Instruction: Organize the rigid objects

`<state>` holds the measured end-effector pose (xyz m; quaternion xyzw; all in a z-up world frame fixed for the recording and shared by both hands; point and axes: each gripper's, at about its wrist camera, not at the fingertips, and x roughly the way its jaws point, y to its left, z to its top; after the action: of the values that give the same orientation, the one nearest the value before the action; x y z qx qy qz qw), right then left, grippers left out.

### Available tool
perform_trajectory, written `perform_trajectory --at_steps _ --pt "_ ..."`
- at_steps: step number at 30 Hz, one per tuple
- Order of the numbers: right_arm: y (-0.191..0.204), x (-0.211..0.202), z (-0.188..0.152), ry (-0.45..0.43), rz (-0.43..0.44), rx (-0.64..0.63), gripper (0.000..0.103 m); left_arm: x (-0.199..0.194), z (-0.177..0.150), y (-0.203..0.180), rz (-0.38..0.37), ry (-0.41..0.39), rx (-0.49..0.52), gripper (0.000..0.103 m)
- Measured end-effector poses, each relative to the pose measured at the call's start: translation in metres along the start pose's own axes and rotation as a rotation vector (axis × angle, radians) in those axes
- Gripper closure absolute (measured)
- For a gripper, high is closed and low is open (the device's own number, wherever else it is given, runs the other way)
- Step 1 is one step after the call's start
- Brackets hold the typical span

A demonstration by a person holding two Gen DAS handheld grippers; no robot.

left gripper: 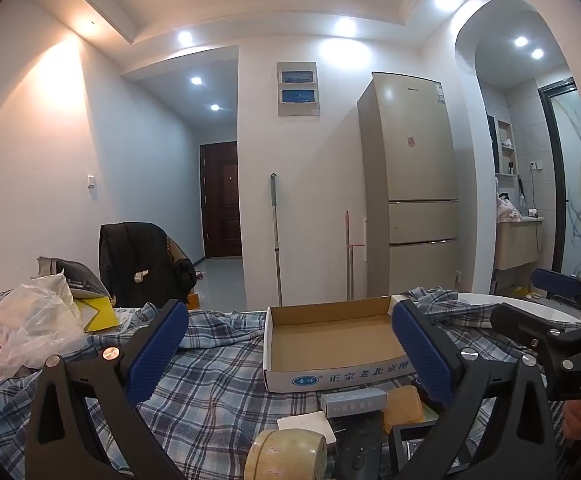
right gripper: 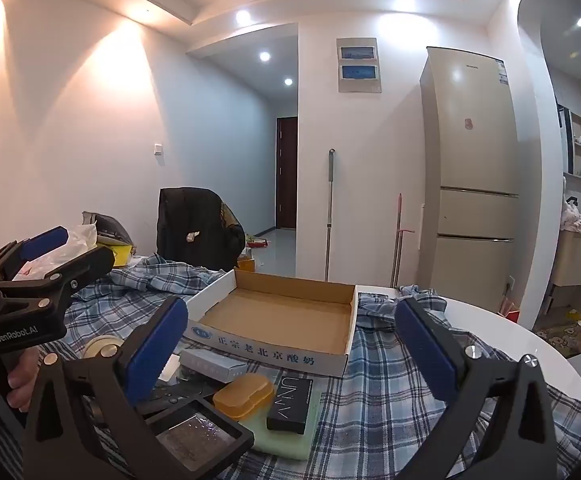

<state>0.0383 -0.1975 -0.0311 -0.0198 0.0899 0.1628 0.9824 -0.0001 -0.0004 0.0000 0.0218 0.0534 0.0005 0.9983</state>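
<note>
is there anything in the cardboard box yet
No, the cardboard box shows only its bare brown floor, and the small items lie on the plaid cloth in front of it.

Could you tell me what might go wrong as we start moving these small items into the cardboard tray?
The items are packed tight: closing on the orange case could nudge the black box beside it. The tape roll lies on its side and might roll if bumped. The rumpled plaid cloth could snag the open right tongs or shift the cardboard tray.
</note>
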Motion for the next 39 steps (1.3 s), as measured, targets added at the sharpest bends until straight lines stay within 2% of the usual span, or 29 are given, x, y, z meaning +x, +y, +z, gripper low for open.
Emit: perform_trajectory --at_steps 39 --pt "-0.0001 0.0001 -0.0003 0.001 -0.004 -0.014 0.000 0.0002 0.0021 0.0012 0.014 -0.001 -0.006 0.000"
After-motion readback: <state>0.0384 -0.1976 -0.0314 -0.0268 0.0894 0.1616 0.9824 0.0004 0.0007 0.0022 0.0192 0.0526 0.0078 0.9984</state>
